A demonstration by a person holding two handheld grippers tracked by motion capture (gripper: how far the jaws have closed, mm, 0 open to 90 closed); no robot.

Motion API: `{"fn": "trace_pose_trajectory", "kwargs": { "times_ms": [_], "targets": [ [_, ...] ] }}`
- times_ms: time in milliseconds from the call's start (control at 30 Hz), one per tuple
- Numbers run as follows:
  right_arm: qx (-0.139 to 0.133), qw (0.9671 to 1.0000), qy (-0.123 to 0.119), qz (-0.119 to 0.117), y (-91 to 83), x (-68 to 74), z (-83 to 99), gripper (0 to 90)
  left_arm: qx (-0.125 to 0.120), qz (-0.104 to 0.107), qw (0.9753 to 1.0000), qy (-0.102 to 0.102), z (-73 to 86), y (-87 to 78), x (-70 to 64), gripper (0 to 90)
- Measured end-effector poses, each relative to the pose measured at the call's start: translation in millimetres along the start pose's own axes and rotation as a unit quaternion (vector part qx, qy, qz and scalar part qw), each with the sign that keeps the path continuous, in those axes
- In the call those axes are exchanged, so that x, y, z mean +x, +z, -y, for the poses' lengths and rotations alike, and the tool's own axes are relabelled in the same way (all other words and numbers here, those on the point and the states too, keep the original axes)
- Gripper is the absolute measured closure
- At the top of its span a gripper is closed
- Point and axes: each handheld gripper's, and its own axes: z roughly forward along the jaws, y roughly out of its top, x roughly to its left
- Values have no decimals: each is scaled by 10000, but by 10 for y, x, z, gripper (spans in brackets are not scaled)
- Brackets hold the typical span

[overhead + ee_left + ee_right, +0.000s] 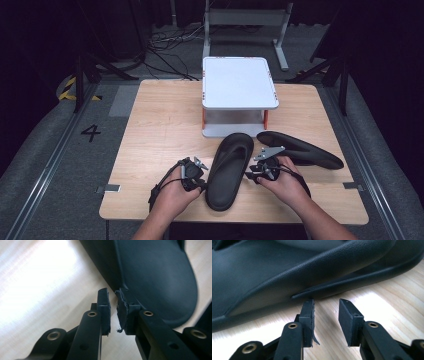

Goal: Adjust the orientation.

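We see a black slipper (229,170) lying flat on the table (150,130), toe end near the front edge, and a hand flanks it on either side. The left gripper (198,186) sits at the slipper's left edge; in the left gripper view its jaws stand a narrow gap apart with nothing between them, the tips right at the rim of the slipper (155,277). The right gripper (251,175) comes in at the other edge, jaws apart and empty, pointing at the side of the slipper (287,272) just short of the sole. A second slipper (300,148) lies behind the right hand, angled away. Farther back stands a white shelf stand (239,82).
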Motion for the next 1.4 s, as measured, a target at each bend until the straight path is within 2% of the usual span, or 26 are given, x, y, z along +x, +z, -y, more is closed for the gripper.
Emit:
{"fn": "trace_pose_trajectory", "kwargs": {
  "times_ms": [100, 233, 300, 433, 567, 633, 700, 733, 833, 867, 967, 1033, 1233, 1300, 1400],
  "targets": [
    [-83, 10000, -7, -42, 25, 8, -34, 670, 129, 92, 9999, -46, 50, -20, -33, 805],
    [-259, 9993, 42, -269, 105, 26, -106, 669, 306, 57, 9995, -40, 90, -64, -70, 808],
    [-309, 9989, 17, -354, 167, 67, -136, 666, 353, 77, 9993, -78, 104, -83, -80, 808],
    [-341, 9987, -16, -368, 207, 100, -152, 652, 352, 78, 9993, -91, 122, -99, -66, 788],
    [-398, 9983, 31, -429, 194, 89, -139, 609, 185, 143, 9996, -169, 127, -128, -29, 701],
    [-417, 9983, -8, -417, 151, 80, -135, 597, 129, 25, 9998, -143, 122, -175, 5, 625],
    [-527, 9973, 30, -503, 52, 41, -121, 582, 90, -22, 9999, -140, 121, -200, 23, 577],
    [-584, 9971, 46, -495, -2, 18, -113, 581, -44, -118, 9998, -177, 118, -257, 73, 552],
    [-746, 9967, 57, -324, -214, -64, -94, 570, -238, -458, 9985, -157, 113, -338, 169, 465],
    [-746, 9967, 57, -324, -214, -64, -94, 570, -238, -458, 9985, -157, 113, -338, 169, 441],
    [-919, 9955, -14, -234, -472, -182, -71, 553, -362, -696, 9968, -160, 112, -409, 252, 410],
    [-1039, 9942, -63, -253, -619, -258, -38, 553, -484, -702, 9962, -148, 103, -444, 304, 390],
    [-1260, 9918, 200, 115, -1022, -478, 101, 549, -673, -866, 9937, -225, 90, -505, 430, 374],
    [-1275, 9912, 291, 225, -1144, -551, 142, 501, -700, -924, 9931, -196, 95, -511, 465, 363],
    [-1258, 9909, 301, 378, -1262, -651, 209, 458, -760, -959, 9922, -236, 118, -512, 513, 340]
  ]
}}
